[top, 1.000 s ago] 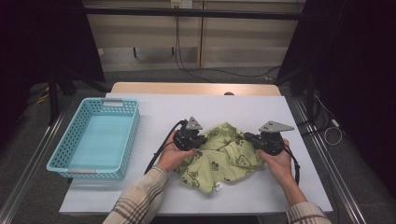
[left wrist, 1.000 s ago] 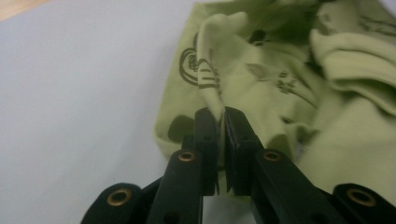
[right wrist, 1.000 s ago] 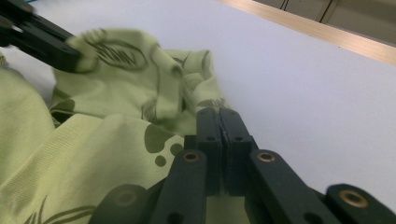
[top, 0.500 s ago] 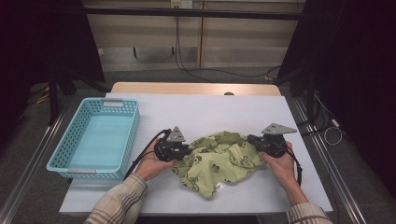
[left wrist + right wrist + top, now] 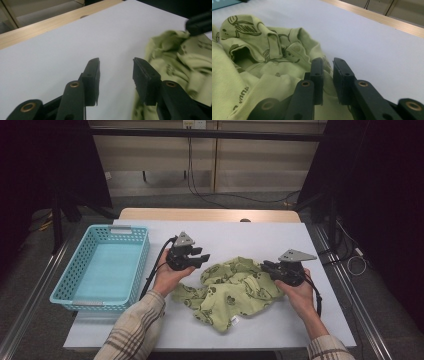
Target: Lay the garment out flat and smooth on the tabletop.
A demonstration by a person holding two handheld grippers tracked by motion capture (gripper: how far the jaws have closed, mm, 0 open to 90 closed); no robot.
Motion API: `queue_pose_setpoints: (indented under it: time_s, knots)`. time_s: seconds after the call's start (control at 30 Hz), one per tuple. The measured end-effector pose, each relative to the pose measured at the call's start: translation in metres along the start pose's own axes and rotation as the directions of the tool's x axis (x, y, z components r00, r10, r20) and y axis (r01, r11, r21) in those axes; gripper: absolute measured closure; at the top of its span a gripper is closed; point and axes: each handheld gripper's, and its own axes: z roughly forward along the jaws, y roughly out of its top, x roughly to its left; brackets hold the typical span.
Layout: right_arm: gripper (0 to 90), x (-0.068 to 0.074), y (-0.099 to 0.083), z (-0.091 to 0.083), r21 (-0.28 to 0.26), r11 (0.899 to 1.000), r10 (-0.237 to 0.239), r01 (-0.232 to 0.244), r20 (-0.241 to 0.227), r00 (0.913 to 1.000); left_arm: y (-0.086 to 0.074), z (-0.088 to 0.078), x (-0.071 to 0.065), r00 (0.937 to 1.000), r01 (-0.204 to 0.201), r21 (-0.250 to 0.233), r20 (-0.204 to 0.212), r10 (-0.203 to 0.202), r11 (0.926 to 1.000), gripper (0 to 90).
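Table evenly lit; surroundings dark; near jaws slightly blurred.

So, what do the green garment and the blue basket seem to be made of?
The green garment looks like soft knit cotton, matte: it crumples into loose folds, has a ribbed edge and a dark printed pattern. The blue basket seems to be moulded plastic, slightly glossy: its stiff walls are an even lattice of holes.
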Motion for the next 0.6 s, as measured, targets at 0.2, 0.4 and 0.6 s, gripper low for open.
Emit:
queue_pose_setpoints:
  time_s: [0.2, 0.4, 0.6]
  knots:
    - [77.4, -0.001, -0.002, 0.000, 0.007, 1.000, 0.007, -0.007, -0.006, 1.0000, -0.004, 0.035, -0.010, 0.9947, 0.049, 0.086, 0.086, -0.057, 0.9951, 52.0]
    - [75.4, -0.006, -0.006, -0.001, 0.017, 1.000, 0.023, -0.023, 0.006, 0.9997, -0.011, 0.042, -0.021, 0.9893, -0.010, 0.135, 0.145, -0.010, 0.9908, 46.7]
    - [74.8, -0.005, -0.006, 0.003, 0.030, 0.999, 0.015, -0.015, 0.006, 0.9999, -0.018, 0.043, -0.024, 0.9884, -0.047, 0.188, 0.151, 0.018, 0.9811, 62.2]
